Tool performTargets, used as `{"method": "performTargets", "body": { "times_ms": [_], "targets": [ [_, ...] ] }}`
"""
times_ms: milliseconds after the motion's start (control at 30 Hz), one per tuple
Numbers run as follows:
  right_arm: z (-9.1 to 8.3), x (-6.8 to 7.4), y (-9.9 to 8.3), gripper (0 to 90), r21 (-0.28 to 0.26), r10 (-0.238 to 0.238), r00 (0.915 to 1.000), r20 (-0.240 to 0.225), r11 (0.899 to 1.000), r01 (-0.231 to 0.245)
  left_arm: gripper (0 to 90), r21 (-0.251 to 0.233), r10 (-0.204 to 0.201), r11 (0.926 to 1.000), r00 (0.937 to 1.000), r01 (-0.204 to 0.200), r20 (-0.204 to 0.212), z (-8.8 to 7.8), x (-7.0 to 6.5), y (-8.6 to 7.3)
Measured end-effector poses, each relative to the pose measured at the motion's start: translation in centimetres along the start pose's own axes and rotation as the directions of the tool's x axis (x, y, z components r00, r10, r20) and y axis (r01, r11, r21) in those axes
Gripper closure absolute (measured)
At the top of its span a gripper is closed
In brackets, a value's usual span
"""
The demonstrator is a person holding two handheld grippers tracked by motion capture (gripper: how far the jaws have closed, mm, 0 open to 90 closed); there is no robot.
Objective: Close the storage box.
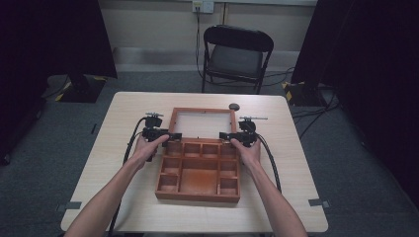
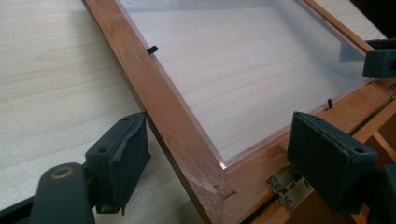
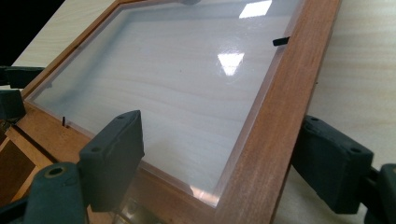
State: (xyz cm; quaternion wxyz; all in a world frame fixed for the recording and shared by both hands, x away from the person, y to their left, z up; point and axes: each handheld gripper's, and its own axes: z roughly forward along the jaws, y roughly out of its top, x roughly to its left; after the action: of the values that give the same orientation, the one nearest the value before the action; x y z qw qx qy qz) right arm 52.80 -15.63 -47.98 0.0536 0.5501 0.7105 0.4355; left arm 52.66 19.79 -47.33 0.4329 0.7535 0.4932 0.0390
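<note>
— At the centre of the high view, what sits on the table?

— A wooden box with many compartments, its glass-paned lid swung open and lying back toward the upper part of the frame.

— Where are the hands?

— The left gripper is at the lid's left corner by the hinge line, the right gripper at its right corner, each held in a hand.

— Are they pinching?

— In the left gripper view the jaws stand spread, one on each side of the lid's wooden rail, with gaps showing; a brass hinge sits low at the right. In the right gripper view the jaws likewise straddle the frame edge, spread and not pressed on it.

— Anything else?

— A small dark round object beyond the lid, and a black folding chair at the top.
</note>
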Motion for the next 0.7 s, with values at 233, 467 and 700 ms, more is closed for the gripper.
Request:
{"method": "performTargets", "body": {
  "times_ms": [233, 467, 700],
  "targets": [
    [-0.2, 0.0, 0.0, 19.5, -0.017, -0.026, 0.9997, -0.002, 1.000, 0.026, 20.9, 0.007, 0.007, 0.9999, 0.9998, -0.007, -0.017, -0.1, -0.3, 0.1],
    [-0.6, -0.2, 0.1, 25.8, -0.026, -0.019, 0.9998, -0.007, 0.999, 0.019, 20.6, 0.002, 0.016, 0.9999, 0.9999, -0.016, -0.005, -0.1, -0.1, 0.2],
    [-1.4, -0.1, 0.4, 35.7, -0.067, -0.046, 0.9989, -0.002, 0.997, 0.046, 24.2, 0.014, 0.043, 0.9990, 0.9991, -0.042, -0.004, -0.3, -0.4, 0.6]
  ]
}}
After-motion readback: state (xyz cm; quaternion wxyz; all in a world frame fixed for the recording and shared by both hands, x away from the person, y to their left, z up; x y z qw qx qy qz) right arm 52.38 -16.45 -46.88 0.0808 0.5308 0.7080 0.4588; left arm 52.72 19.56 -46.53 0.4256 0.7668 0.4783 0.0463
